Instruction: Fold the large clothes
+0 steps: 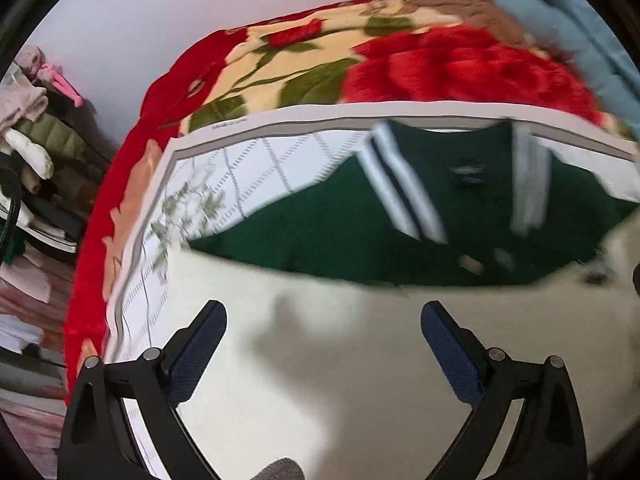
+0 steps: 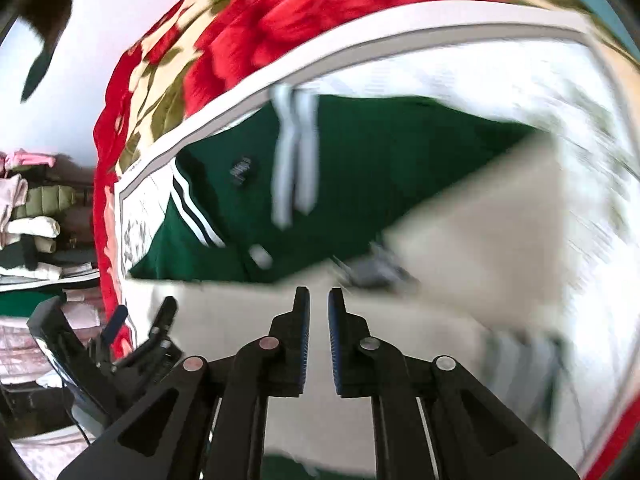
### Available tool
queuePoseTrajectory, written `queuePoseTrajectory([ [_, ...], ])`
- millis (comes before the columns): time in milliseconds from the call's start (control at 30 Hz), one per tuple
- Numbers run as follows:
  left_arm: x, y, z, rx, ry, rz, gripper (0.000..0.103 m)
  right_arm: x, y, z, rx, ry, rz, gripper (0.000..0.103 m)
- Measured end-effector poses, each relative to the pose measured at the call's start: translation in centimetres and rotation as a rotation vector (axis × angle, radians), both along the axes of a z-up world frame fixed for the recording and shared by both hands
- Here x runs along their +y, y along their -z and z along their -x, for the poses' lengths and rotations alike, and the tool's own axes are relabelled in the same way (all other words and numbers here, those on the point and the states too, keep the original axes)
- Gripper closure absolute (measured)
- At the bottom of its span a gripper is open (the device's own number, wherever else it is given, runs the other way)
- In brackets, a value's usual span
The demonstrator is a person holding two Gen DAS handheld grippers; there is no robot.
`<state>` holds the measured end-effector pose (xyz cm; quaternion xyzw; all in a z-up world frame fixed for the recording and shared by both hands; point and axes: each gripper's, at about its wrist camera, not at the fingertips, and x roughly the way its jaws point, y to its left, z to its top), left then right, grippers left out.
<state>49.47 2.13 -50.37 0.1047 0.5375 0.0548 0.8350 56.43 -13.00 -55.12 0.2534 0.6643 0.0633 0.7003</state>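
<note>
A green jacket with white and dark stripes (image 1: 400, 216) lies on a white patterned mat (image 1: 256, 160) on the bed. Its cream lining (image 1: 360, 360) is turned up over its near part. My left gripper (image 1: 323, 312) is open above the cream fabric and holds nothing. In the right wrist view the green jacket (image 2: 360, 168) is blurred, with a cream flap (image 2: 480, 240) folded over its right side. My right gripper (image 2: 319, 300) has its jaws nearly together, a narrow gap between the pads, over the cream fabric; whether cloth is pinched I cannot tell. The left gripper (image 2: 140, 316) shows at the left.
A red floral blanket (image 1: 280, 64) covers the bed under the mat. A blue cloth (image 1: 560, 20) lies at the far right. Shelves with piled clothes (image 1: 32, 140) stand at the left by a white wall.
</note>
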Motion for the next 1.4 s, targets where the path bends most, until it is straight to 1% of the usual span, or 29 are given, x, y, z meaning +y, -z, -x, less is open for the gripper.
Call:
queuePoseTrajectory([
  [33,-0.6,-0.4,1.1,0.005,0.009,0.017,0.003,-1.8,-0.8,2.1,0.013,0.002,0.028,0.065],
  [67,-1.3,-0.5,2.2,0.010,0.016,0.030,0.003,-3.3,-1.6,3.7,0.017,-0.004,0.059,0.041],
  [100,-2.6,-0.3,4.0,0.030,0.027,0.038,0.003,-4.8,-2.2,5.9,0.021,-0.021,0.115,0.026],
  [167,-4.5,1.1,6.2,0.079,0.054,0.037,0.003,-6.8,-2.2,10.0,0.073,-0.094,0.266,0.024],
  [233,-6.1,3.1,7.6,0.130,0.071,0.028,0.003,-8.6,-1.1,13.7,0.139,-0.134,0.348,0.024],
  [267,-6.8,4.0,8.1,0.147,0.079,0.019,0.003,-9.5,-0.1,15.4,0.172,-0.130,0.353,0.025],
  [300,-7.6,5.3,8.7,0.165,0.092,-0.010,0.003,-10.3,1.3,16.7,0.203,-0.112,0.333,0.038],
  [333,-8.2,6.1,9.2,0.153,0.104,-0.045,0.003,-11.1,2.8,17.7,0.233,-0.099,0.298,0.054],
  [367,-8.6,6.4,9.4,0.127,0.114,-0.063,0.002,-11.9,4.6,18.7,0.277,-0.082,0.285,0.100],
  [400,-8.8,6.5,9.4,0.118,0.124,-0.078,0.000,-12.8,5.9,19.5,0.287,-0.035,0.303,0.097],
  [433,-8.9,6.6,9.4,0.118,0.135,-0.083,0.000,-13.6,6.3,20.0,0.268,0.019,0.305,0.097],
  [500,-8.8,6.6,9.1,0.133,0.129,-0.062,0.000,-15.6,6.9,21.0,0.252,0.146,0.255,0.096],
  [567,-8.7,6.6,8.9,0.144,0.125,-0.052,0.000,-16.2,6.9,21.8,0.241,0.196,0.244,0.096],
  [667,-8.8,6.4,8.9,0.153,0.114,-0.057,0.000,-16.0,6.4,22.4,0.198,0.157,0.276,0.092],
  [767,-8.6,5.8,9.1,0.153,0.093,-0.059,0.000,-16.5,6.3,22.8,0.172,0.121,0.268,0.091],
  [833,-8.4,5.1,9.5,0.136,0.071,-0.057,0.000,-16.5,6.5,22.8,0.165,0.089,0.258,0.090],
  [867,-8.3,4.6,9.8,0.126,0.058,-0.053,0.000,-16.8,6.3,22.9,0.165,0.079,0.237,0.084],
  [900,-8.3,4.2,10.1,0.116,0.046,-0.054,0.000,-17.0,6.2,22.9,0.164,0.078,0.197,0.073],
  [933,-8.3,3.9,10.3,0.109,0.036,-0.056,0.000,-17.1,6.1,22.9,0.176,0.068,0.159,0.067],
  [967,-8.4,3.5,10.7,0.104,0.022,-0.060,0.000,-17.4,5.7,23.1,0.183,0.047,0.147,0.059],
  [1000,-8.4,3.3,11.0,0.103,0.010,-0.068,0.000,-17.8,4.9,23.5,0.170,0.019,0.154,0.048],
  [1067,-8.7,3.0,11.6,0.105,-0.016,-0.070,0.000,-18.7,3.3,24.3,0.134,-0.037,0.180,0.036],
  [1167,-9.9,2.1,13.5,0.098,-0.065,-0.119,0.000,-20.0,1.5,25.5,0.078,-0.091,0.195,0.035],
  [1200,-10.1,1.8,13.9,0.094,-0.074,-0.138,0.000,-20.7,1.1,25.7,0.073,-0.104,0.198,0.029],
  [1233,-10.7,1.4,15.0,0.087,-0.093,-0.175,0.000,-21.1,0.8,26.0,0.069,-0.110,0.201,0.023],
  [1267,-11.3,1.0,16.0,0.084,-0.109,-0.201,0.000,-22.0,0.5,26.3,0.058,-0.121,0.200,0.008],
  [1300,-12.5,0.5,17.7,0.082,-0.140,-0.242,0.000,-23.2,0.1,26.8,0.047,-0.137,0.205,0.003],
  [1333,-13.3,0.3,19.1,0.084,-0.163,-0.276,0.000,-23.5,-0.1,26.5,0.045,-0.145,0.217,0.003],
  [1400,-15.9,0.1,22.4,0.123,-0.211,-0.342,0.000,-25.7,-0.7,27.8,0.051,-0.174,0.244,0.003],
])
